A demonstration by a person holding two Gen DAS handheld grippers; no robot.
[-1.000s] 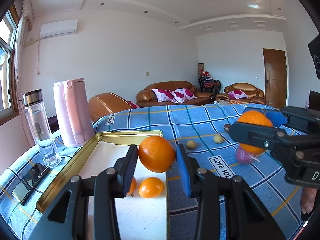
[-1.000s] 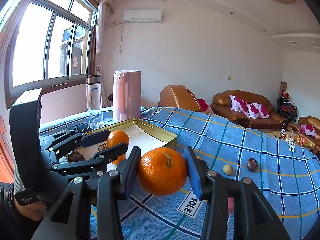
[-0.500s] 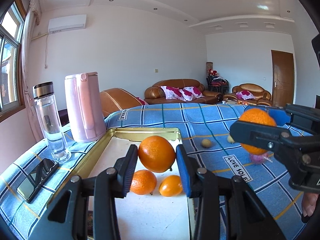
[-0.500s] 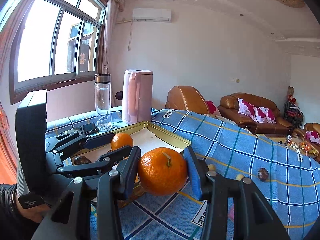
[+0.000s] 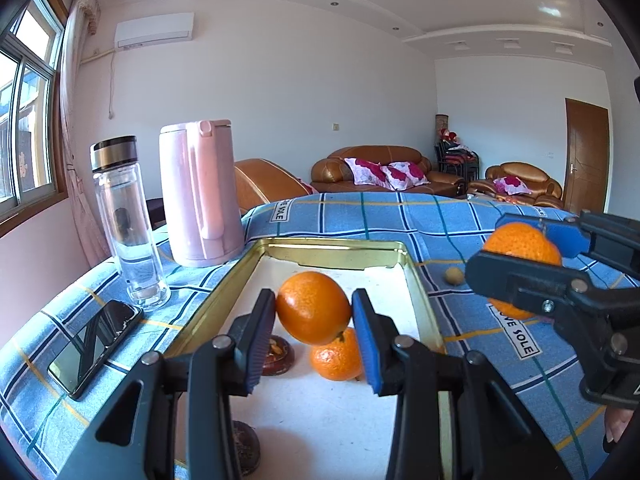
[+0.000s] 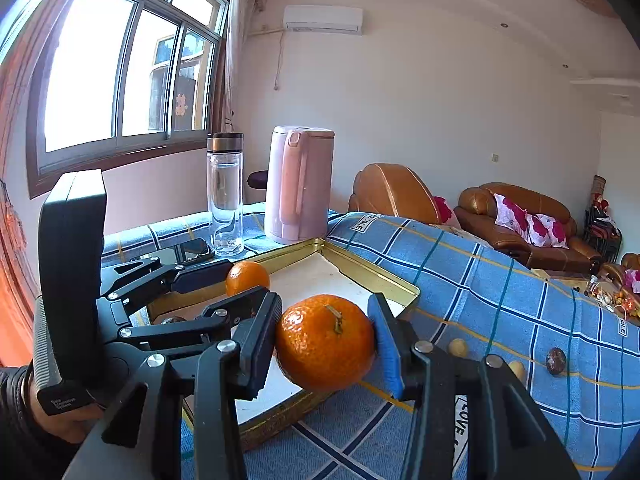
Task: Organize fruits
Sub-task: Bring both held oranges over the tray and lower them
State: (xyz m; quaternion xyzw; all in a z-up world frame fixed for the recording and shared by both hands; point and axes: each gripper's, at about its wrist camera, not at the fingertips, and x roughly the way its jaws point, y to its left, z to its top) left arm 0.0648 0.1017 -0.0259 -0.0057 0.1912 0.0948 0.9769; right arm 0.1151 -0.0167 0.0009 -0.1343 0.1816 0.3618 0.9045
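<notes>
Left wrist view: the left gripper (image 5: 314,312) clamps an orange (image 5: 313,307) above the gold tray (image 5: 332,249), where another orange (image 5: 335,356) and dark fruits already lie.

Right wrist view: the right gripper (image 6: 325,341) grips a stemmed orange (image 6: 325,342) over the tray's near edge. Small fruits (image 6: 457,347) remain on the tablecloth (image 6: 500,300), so sorting looks partway done.
</notes>
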